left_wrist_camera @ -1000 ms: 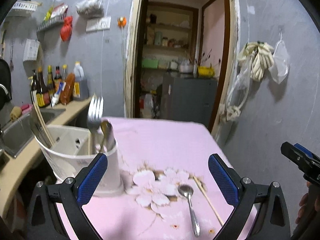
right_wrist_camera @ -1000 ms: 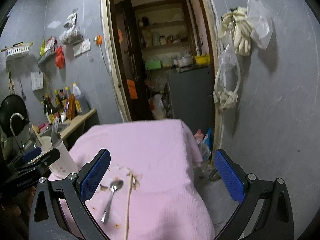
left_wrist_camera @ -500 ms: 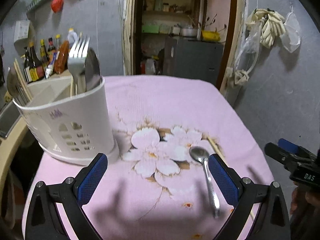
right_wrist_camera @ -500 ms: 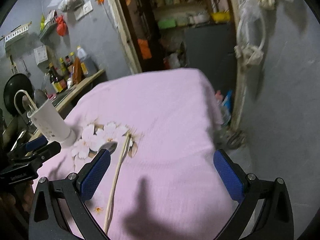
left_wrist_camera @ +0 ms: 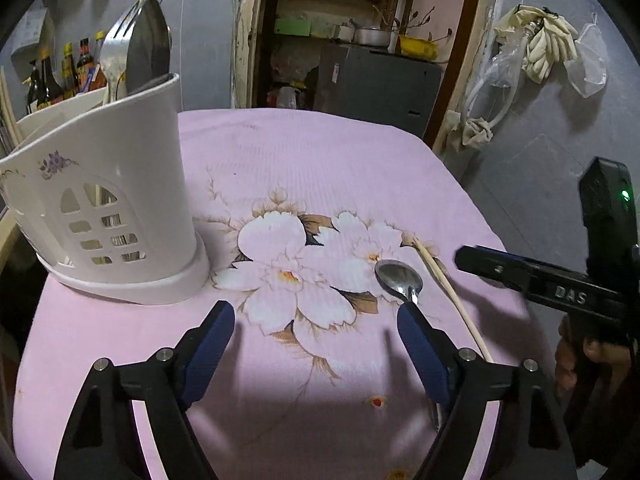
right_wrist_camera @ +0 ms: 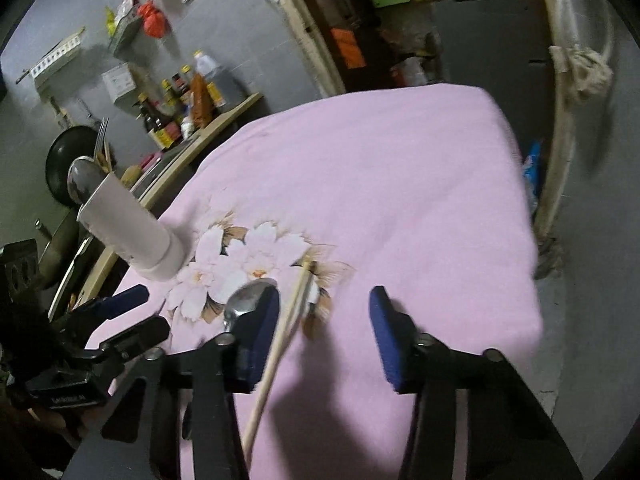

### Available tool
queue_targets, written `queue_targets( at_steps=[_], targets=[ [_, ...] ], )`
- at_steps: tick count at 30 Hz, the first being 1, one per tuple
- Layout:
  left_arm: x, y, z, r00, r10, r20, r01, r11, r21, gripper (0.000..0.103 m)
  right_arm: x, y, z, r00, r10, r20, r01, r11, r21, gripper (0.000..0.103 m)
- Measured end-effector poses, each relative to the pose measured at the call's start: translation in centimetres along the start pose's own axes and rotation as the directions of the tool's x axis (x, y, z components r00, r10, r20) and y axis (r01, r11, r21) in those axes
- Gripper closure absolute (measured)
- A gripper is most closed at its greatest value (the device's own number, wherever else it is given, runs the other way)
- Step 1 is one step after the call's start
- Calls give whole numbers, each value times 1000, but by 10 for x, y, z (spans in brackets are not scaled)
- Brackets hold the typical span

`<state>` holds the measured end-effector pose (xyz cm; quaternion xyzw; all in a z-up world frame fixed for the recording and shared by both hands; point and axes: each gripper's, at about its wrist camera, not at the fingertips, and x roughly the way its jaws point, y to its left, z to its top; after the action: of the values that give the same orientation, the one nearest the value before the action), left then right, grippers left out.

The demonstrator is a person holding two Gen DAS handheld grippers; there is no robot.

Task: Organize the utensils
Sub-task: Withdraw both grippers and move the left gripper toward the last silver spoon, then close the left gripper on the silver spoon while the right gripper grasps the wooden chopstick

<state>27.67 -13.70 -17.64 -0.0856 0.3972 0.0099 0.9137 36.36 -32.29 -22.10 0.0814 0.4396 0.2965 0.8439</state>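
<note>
A metal spoon (left_wrist_camera: 400,280) and a single wooden chopstick (left_wrist_camera: 448,288) lie on the pink flowered cloth (left_wrist_camera: 320,152). My left gripper (left_wrist_camera: 316,340) hovers low over the cloth, open and closing, with nothing between its jaws. Its right finger covers the spoon's handle. My right gripper (right_wrist_camera: 322,332) is also closing. The chopstick (right_wrist_camera: 280,340) lies between its jaws, close to the left pad, and neither pad presses on it. The spoon's bowl (right_wrist_camera: 248,300) peeks out behind that left finger. A white utensil holder (left_wrist_camera: 108,200) with a fork and spoons stands at the left.
The right gripper (left_wrist_camera: 520,276) reaches in from the right edge of the left wrist view. Beyond the holder (right_wrist_camera: 128,236) runs a counter with sauce bottles (right_wrist_camera: 180,108) and a sink. The cloth's right edge (right_wrist_camera: 528,240) drops to the floor by a doorway.
Both grippers have sunk toward the cloth and tilted downward. Their jaws have narrowed, the right far more than the left. The right gripper now straddles the chopstick.
</note>
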Motion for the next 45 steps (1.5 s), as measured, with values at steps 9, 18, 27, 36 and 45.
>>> queue_targets(
  at_steps=[9,18,27,36,45],
  targets=[
    [8,-7,2,997,-73,-36,73,997,1,34,12,11,-1,999,-20,-48,16,997,-81,81],
    [21,-25,8,989,-135,-65,139,989,52,46,-10,6,-11,998,-50,-38,46,994,-96,82],
    [41,-43,18,969,-204,-139,216,973,78,69,-23,-20,-18,998,-4,-59,4,1000,-3,82],
    [55,-49,21,963,-205,-177,222,972,79,94,-14,-18,-17,997,7,-81,-9,1000,-15,82],
    [49,-36,20,968,-189,-166,198,980,38,100,-2,-15,-2,990,-11,-140,19,998,52,82]
  ],
)
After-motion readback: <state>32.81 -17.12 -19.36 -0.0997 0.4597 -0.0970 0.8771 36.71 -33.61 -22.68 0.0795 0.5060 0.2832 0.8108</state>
